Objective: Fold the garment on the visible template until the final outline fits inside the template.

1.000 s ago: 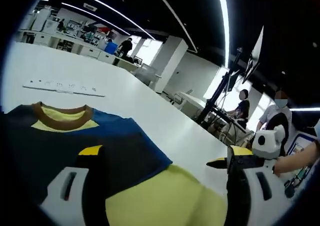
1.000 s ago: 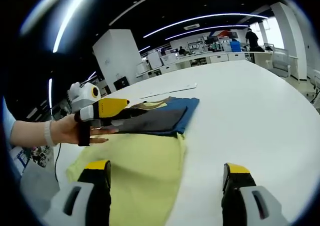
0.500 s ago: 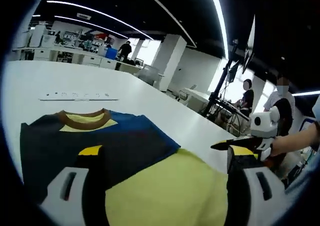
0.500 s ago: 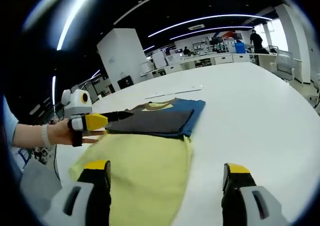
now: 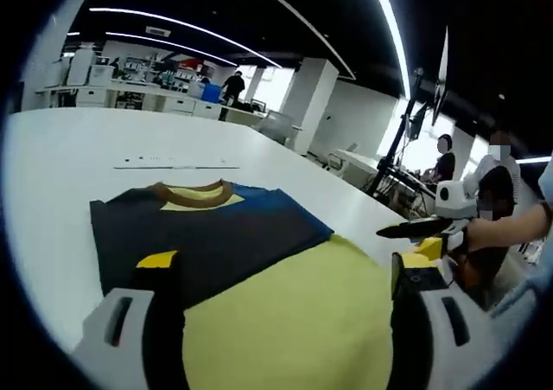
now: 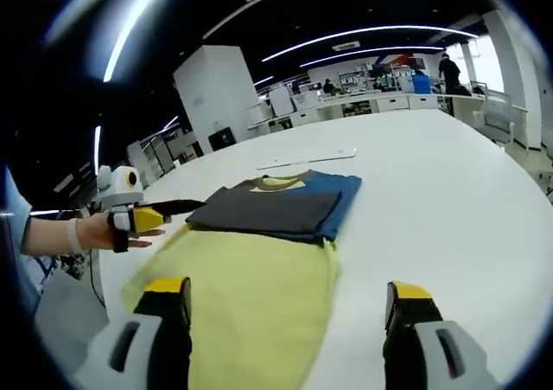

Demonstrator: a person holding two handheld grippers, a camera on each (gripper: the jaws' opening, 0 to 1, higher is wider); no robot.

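We've pulled both grippers back off the t-shirt (image 6: 268, 213): left gripper (image 6: 143, 219) closed empty, right gripper (image 6: 285, 308) jaws apart, sleeve fold's done.

The left gripper view sits low over the white table (image 5: 60, 200), looking along its own two jaws, which rise from the bottom corners of the frame. It faces across the garment (image 5: 216, 234), which lies close and takes up the lower centre; the far office runs along the upper left. The right gripper (image 5: 413, 229) enters at the right edge.

The right gripper view also rides low and close, looking over the garment (image 6: 268, 213) from the opposite side, with the office across the upper right. The left gripper (image 6: 164, 208) appears at the left edge. Both views share the garment and the table (image 6: 449, 200).
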